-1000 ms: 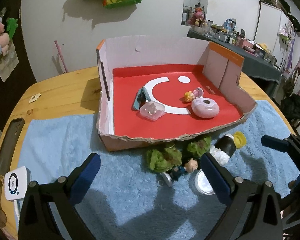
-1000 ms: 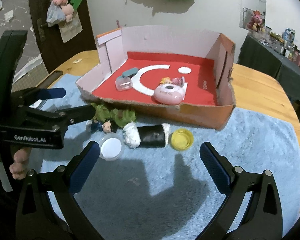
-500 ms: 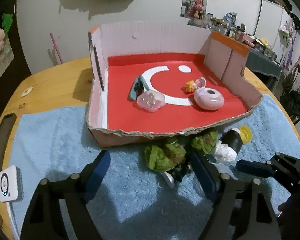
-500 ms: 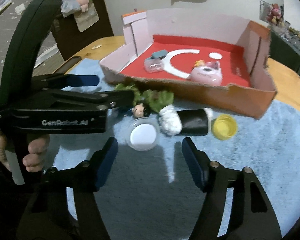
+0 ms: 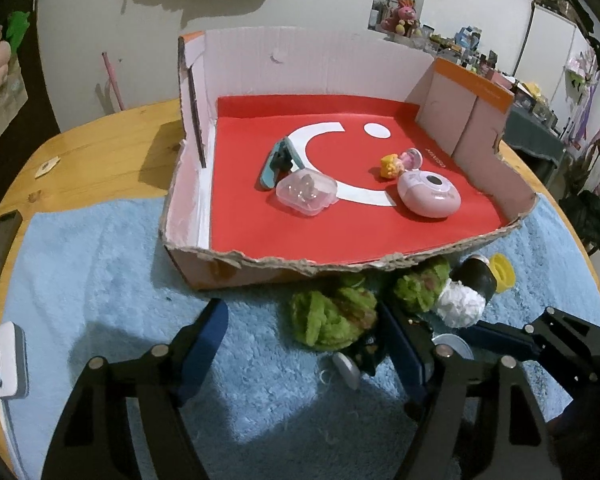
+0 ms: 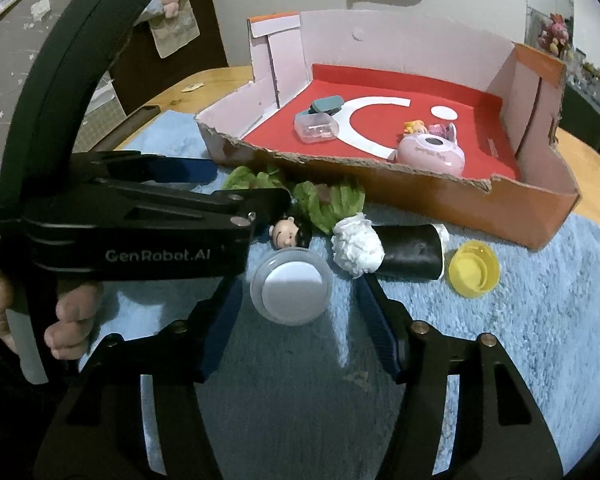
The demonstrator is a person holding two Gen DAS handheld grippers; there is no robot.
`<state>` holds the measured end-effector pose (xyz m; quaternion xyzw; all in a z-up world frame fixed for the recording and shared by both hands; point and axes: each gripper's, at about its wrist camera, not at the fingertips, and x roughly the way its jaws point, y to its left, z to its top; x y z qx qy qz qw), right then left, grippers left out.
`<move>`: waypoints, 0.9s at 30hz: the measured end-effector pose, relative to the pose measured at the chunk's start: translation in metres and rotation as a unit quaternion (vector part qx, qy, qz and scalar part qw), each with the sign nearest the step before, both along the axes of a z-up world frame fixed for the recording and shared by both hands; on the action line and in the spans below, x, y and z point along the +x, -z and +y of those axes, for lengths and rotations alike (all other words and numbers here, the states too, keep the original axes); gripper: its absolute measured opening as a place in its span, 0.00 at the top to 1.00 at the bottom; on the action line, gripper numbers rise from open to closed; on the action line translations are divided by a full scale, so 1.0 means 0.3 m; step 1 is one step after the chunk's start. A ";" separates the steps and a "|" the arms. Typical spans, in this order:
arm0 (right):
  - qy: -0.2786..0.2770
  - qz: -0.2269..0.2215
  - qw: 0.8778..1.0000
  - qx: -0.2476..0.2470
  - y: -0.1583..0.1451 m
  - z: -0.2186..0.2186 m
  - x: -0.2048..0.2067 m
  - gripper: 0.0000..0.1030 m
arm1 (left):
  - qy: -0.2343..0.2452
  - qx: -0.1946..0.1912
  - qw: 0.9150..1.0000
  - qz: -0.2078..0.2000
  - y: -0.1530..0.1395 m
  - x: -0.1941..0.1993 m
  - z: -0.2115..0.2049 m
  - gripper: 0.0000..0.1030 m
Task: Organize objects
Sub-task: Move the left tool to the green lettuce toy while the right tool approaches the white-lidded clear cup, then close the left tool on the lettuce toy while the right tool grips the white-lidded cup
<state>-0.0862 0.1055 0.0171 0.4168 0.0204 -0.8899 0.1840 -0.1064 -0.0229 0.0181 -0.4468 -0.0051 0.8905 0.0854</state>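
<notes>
Left gripper (image 5: 304, 344) spread wide around green lettuce toy (image 5: 332, 316), right gripper (image 6: 296, 320) agape around round white container (image 6: 291, 287).

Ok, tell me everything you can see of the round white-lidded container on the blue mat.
The round container is a small, squat jar of clear plastic with a flat white disc in its top. It lies tipped toward the right wrist camera on the blue mat, in front of the cardboard box. The right gripper is open around it, one finger on each side, not visibly touching. A toy head sits right behind it.
</notes>
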 end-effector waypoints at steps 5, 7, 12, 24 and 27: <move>0.000 0.014 0.999 0.037 0.005 -0.021 0.010 0.58 | 0.025 0.014 1.000 0.003 -0.009 0.015 0.012 0.54; -0.002 0.013 0.999 0.036 0.004 -0.019 0.013 0.62 | 0.034 0.016 0.999 0.002 -0.015 0.020 0.023 0.59; -0.001 0.009 1.000 0.026 -0.002 -0.006 0.024 0.62 | 0.038 0.013 0.999 0.006 -0.021 0.032 0.022 0.60; -0.001 0.024 1.000 0.008 -0.062 0.014 0.040 0.62 | 0.029 0.023 0.999 0.020 -0.077 0.059 -0.011 0.61; -0.001 0.027 1.000 0.006 -0.076 0.018 0.039 0.62 | 0.032 0.026 0.999 0.025 -0.092 0.065 -0.011 0.61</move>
